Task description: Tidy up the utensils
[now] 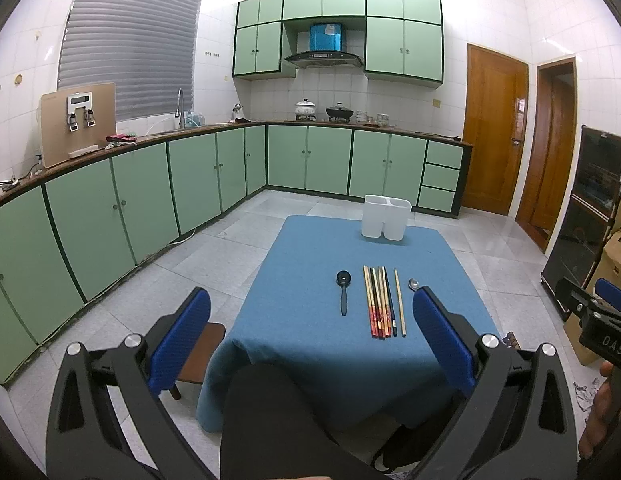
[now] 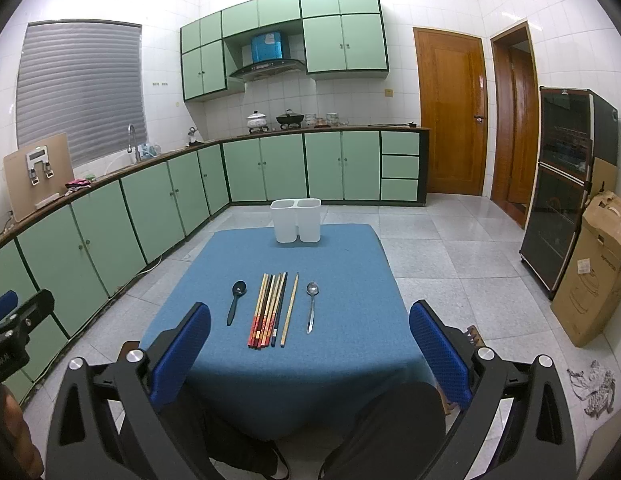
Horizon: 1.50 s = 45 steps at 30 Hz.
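Note:
A black spoon (image 1: 343,295) (image 2: 235,305), a row of several chopsticks (image 1: 380,301) (image 2: 269,309) and a metal spoon (image 2: 311,309) (image 1: 413,284) lie side by side on the blue-clothed table (image 1: 310,340) (image 2: 294,360). A white two-compartment holder (image 1: 385,216) (image 2: 296,219) stands at the table's far edge. My left gripper (image 1: 310,344) is open and empty, held above the near edge. My right gripper (image 2: 309,354) is open and empty, also short of the utensils. The right gripper shows at the right edge of the left wrist view (image 1: 598,316).
Green cabinets (image 1: 150,200) run along the left and back walls. A dark glass cabinet (image 2: 566,184) and a cardboard box (image 2: 590,268) stand at the right. A brown stool (image 1: 200,352) sits by the table's left corner. My knees are below the grippers.

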Each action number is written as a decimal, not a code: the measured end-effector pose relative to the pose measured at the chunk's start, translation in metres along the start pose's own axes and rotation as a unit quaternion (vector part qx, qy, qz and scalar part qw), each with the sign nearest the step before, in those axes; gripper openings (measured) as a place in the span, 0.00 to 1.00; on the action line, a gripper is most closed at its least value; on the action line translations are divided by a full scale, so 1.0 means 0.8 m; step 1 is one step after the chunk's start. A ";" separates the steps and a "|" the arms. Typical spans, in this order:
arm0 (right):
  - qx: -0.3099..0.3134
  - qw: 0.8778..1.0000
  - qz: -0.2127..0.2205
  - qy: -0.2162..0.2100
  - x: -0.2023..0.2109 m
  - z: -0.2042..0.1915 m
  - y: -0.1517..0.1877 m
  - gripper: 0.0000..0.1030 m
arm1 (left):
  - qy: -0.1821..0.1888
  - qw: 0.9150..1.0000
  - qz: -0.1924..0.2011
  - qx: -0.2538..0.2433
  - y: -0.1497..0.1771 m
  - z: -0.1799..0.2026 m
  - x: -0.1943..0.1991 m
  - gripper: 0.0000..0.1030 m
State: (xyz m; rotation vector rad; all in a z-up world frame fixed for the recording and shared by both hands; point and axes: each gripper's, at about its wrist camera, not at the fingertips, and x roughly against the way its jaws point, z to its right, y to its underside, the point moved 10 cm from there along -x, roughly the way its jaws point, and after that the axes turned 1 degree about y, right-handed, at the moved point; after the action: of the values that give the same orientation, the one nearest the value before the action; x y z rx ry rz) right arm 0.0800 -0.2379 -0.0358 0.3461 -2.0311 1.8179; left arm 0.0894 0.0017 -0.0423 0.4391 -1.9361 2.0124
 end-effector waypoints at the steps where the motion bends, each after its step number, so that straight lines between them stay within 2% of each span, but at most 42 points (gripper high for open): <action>1: 0.000 1.000 0.000 0.000 0.000 0.000 0.000 0.94 | 0.000 1.000 0.001 0.000 0.000 0.000 0.000 0.95; 45: 0.000 1.000 0.001 0.000 -0.003 -0.005 -0.005 0.94 | 0.000 1.000 0.000 -0.001 0.002 -0.004 0.002 0.95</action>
State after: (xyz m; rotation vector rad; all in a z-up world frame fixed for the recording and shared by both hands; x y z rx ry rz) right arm 0.0844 -0.2346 -0.0332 0.3450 -2.0332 1.8186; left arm 0.0874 0.0047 -0.0430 0.4374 -1.9372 2.0113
